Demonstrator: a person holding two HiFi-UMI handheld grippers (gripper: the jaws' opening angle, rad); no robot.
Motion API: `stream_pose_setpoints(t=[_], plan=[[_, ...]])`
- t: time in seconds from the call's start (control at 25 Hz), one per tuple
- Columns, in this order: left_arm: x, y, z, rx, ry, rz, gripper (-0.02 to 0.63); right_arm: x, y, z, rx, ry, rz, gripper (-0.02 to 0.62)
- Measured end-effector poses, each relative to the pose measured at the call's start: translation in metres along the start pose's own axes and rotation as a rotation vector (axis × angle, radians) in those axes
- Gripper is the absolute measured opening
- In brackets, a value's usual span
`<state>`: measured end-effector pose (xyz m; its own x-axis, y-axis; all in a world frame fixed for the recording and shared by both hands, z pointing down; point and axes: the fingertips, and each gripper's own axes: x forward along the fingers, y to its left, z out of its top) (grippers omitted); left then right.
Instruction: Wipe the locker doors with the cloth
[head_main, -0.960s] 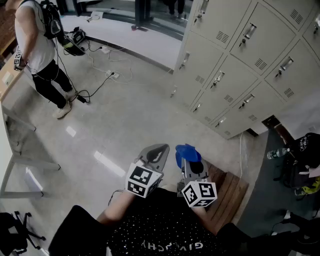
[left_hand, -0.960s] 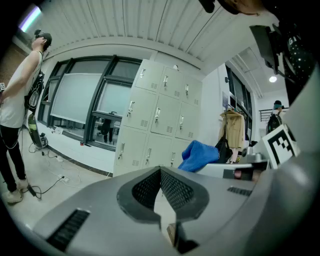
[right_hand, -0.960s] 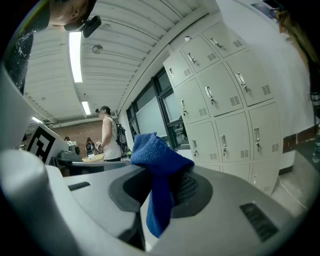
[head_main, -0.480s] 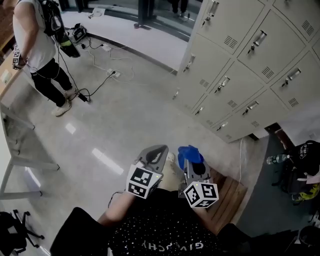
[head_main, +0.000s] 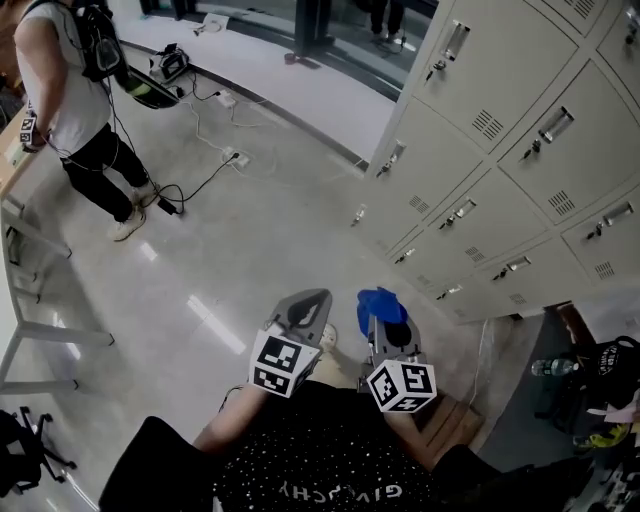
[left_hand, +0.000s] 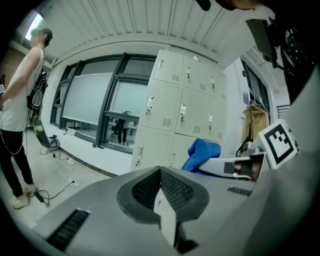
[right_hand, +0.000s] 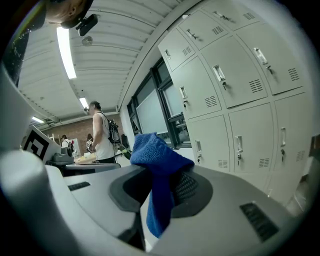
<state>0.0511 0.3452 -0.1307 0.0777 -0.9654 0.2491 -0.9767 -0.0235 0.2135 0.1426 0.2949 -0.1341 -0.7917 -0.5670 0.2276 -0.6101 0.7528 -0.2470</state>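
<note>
We hold both grippers low in front of us, side by side and near each other, above the floor (head_main: 230, 260). Our right gripper (head_main: 386, 322) pinches the blue cloth (head_main: 379, 302). In the right gripper view a fold of the cloth bunches above the jaws and a tail hangs down between them. Our left gripper (head_main: 309, 306) has its jaws pressed together, with nothing between them. The lockers (head_main: 500, 150) stand at the far right with their doors closed, well apart from the cloth. A person (head_main: 70, 90) stands at the far left, and cables (head_main: 215, 150) trail over the floor beside them. A bottle (head_main: 545, 367) lies at the right, just beside a dark bag (head_main: 610, 365).
</note>
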Motion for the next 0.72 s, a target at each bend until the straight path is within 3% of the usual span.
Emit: stream_pose_setpoints(t=[0.4,0.72], plan=[[0.096,0.035,0.023,-0.019,0.008,0.058,0.009,0.096,-0.045,0.032,-0.02,0.033,0.092,0.081],[0.141,0.052,0.034,-0.011,-0.002,0.085,0.009,0.135,-0.083,0.04,-0.001,0.034,0.069,0.081]])
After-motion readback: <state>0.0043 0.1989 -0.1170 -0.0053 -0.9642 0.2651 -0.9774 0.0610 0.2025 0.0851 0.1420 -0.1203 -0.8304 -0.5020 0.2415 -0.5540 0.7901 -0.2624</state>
